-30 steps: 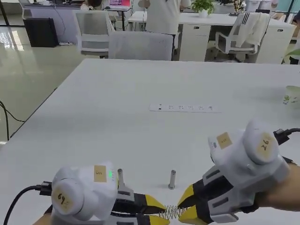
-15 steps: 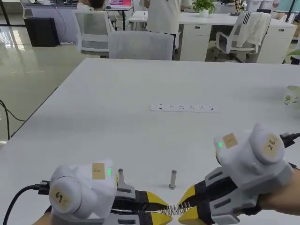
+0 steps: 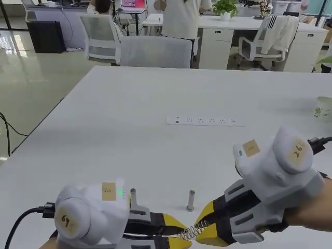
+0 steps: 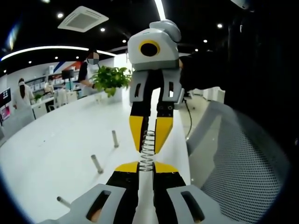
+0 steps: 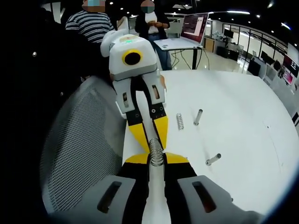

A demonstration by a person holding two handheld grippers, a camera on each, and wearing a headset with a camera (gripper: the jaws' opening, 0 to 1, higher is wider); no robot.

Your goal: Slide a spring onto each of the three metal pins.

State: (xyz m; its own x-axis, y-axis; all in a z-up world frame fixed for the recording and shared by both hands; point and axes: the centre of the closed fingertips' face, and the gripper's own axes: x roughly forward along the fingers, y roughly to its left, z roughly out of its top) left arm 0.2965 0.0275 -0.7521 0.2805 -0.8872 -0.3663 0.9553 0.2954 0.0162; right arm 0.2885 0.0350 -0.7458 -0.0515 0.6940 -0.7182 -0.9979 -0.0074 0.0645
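A small metal spring (image 3: 188, 234) hangs level between my two grippers near the table's front edge. My left gripper (image 3: 178, 229) is shut on one end of it and my right gripper (image 3: 201, 228) is shut on the other, their yellow tips facing each other. The left gripper view has the spring (image 4: 147, 150) running from my left gripper (image 4: 145, 167) up to the right gripper's tips. Two upright metal pins (image 3: 133, 197) (image 3: 190, 199) stand just beyond the grippers; a third pin (image 4: 63, 201) is in the left gripper view. A second spring (image 5: 179, 121) lies loose on the table beside a pin (image 5: 198, 116).
A white power strip (image 3: 205, 120) lies across the middle of the white table (image 3: 155, 104). A patterned cup (image 3: 324, 106) stands at the right edge. Grey chairs (image 3: 155, 51) and people stand beyond the far edge. A mesh chair back (image 4: 238, 163) is close to the near edge.
My right gripper has tilted and shifted a little. The spring stays held between both grippers, and the pins have not moved.
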